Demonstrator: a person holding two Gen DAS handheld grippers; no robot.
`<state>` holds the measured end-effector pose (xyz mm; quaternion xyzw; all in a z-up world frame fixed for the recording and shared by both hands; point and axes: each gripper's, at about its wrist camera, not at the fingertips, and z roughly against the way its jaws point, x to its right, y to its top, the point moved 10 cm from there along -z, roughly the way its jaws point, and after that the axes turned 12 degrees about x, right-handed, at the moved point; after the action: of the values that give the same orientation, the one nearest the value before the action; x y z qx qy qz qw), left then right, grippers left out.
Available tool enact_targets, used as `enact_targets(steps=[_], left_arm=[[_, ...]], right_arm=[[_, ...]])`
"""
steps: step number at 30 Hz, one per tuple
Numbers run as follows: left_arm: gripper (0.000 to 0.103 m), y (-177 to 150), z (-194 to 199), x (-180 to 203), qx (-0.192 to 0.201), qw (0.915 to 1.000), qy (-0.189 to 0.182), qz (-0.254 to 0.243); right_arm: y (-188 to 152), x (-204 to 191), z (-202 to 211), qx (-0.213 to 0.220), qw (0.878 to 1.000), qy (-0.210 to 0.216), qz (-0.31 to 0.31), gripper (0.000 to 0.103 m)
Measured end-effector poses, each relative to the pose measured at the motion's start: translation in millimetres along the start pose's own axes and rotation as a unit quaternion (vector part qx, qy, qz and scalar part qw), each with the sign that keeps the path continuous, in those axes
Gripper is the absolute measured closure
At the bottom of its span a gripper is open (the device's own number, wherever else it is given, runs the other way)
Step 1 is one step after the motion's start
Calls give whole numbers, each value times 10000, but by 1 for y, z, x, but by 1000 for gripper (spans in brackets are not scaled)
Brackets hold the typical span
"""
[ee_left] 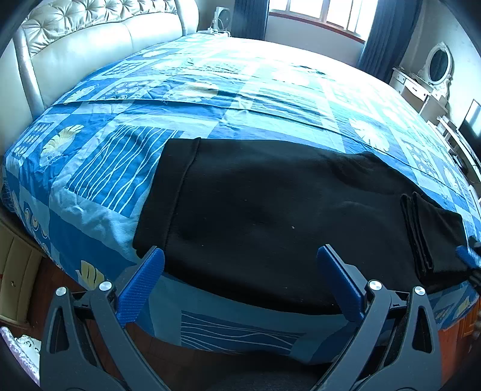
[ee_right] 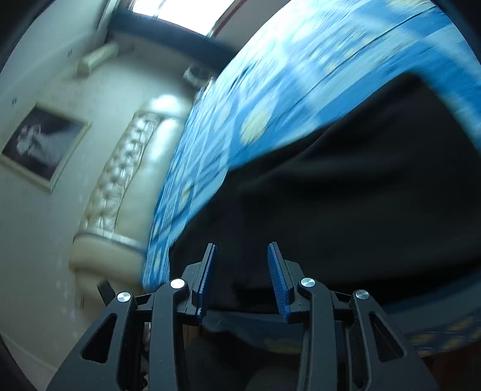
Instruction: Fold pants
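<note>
- The black pants (ee_left: 270,216) lie spread flat across the near part of the bed (ee_left: 210,90), on a blue patterned bedspread (ee_left: 114,168), with the waistband (ee_left: 177,192) toward the left in the left wrist view.
- At the right end of the pants a folded layer of the black fabric (ee_left: 433,234) lies doubled back on top, its stacked edges showing.
- The left gripper (ee_left: 240,276) hovers over the near edge of the pants with its blue pads (ee_left: 141,285) spread wide; nothing is between them, so it is released.
- In the right wrist view the right gripper (ee_right: 242,279) is tilted and the scene is blurred; its pads stand apart with a clear gap and no cloth caught between them, so it is released too.
- The black pants (ee_right: 345,210) fill the space just beyond the right gripper's tips.
- A small blue and black shape at the far right edge of the left wrist view, touching the folded layer, may be part of the other tool; I cannot tell for sure.
- Around the bed: a cream tufted headboard (ee_left: 90,33) on the left, a window (ee_left: 324,12) with dark blue curtains (ee_left: 387,33) behind, and a white dressing table with an oval mirror (ee_left: 437,64) on the right.
- A framed picture (ee_right: 42,144) hangs on the wall beside the headboard (ee_right: 126,180) in the right wrist view.
- Nothing lies on top of the pants apart from their own folded layer.
</note>
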<state>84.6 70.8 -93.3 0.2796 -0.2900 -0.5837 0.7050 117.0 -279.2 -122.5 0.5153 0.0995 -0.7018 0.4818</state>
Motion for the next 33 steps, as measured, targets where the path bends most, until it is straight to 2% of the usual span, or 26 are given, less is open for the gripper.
enact_targets(steps=[2, 6, 11, 15, 16, 17, 19, 25, 29, 33], left_arm=[[2, 0, -1, -2, -9, 10000, 8, 30], [2, 2, -1, -4, 12, 10000, 6, 27], [2, 5, -2, -5, 53, 10000, -25, 30], [2, 7, -1, -12, 39, 9999, -50, 113], [2, 10, 0, -16, 63, 9999, -59, 148], [2, 13, 1, -22, 109, 9996, -100, 221], [2, 21, 1, -32, 178, 9990, -184, 354], [2, 51, -18, -69, 200, 9903, -846, 1087], [2, 59, -47, -73, -191, 9814, -1462, 1228], [2, 63, -82, -87, -395, 9775, -1580, 1340]], right_arm=[[-16, -8, -14, -186, 9998, 66, 49, 66], [-40, 2, -40, -522, 9986, -104, 1, 68], [-38, 3, -45, -552, 9983, -167, 101, 71], [-33, -2, -33, -463, 9989, -1, 57, 68], [-32, -4, -26, -386, 9992, 99, 26, 66], [-31, -4, -23, -344, 9993, 133, 11, 56], [-29, -6, -11, -255, 9996, 117, 25, 48], [-21, -7, 4, -141, 9996, 218, -77, 44], [-23, -13, -2, -172, 9995, 250, -112, 44], [-34, -16, -12, -328, 9992, 210, -49, 44]])
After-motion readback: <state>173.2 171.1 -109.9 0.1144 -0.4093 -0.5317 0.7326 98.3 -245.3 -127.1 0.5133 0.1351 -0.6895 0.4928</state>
